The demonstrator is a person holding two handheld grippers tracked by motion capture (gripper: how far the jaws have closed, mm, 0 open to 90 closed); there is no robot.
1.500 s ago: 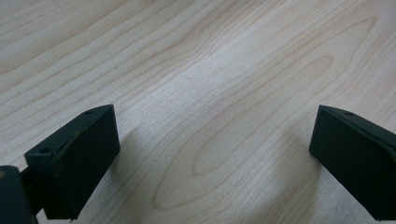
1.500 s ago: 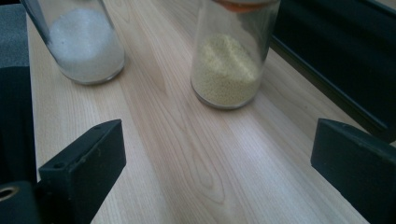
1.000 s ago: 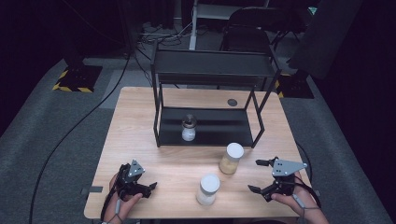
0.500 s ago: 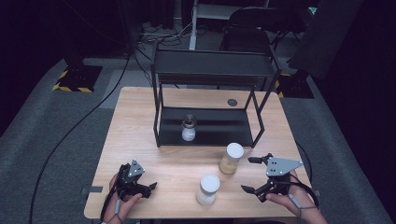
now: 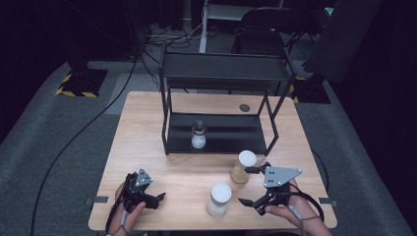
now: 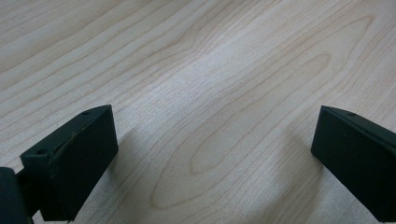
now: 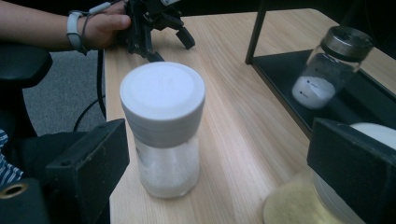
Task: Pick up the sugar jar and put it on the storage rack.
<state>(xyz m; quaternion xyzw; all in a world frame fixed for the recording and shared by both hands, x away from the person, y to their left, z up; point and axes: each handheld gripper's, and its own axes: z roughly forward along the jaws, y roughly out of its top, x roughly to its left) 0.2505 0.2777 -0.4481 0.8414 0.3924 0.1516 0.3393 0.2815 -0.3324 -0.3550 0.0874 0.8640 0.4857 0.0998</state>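
- Currently one jar (image 5: 198, 135) stands on the rack's (image 5: 219, 132) lower shelf; two jars wait on the table (image 5: 147, 123).
- Right gripper (image 5: 250, 186): fingers apart, just closing slightly, nothing clamped; white-lid jar (image 5: 219, 199) stands near left of them, yellow jar (image 5: 242, 167) just beyond.
- Left gripper (image 5: 158, 197): fingers apart, empty, near left.
- Remaining, by judgement: grasp each jar, shelve it.

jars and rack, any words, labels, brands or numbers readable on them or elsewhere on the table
None: no readable text in any view.
White-lidded jar: plain lid, no label.
Jar with yellowish contents: no label to be seen.
Metal-capped jar on the black rack: two small dark specks on its white contents, not lettering.
Round dark mark on the table: too small to read.
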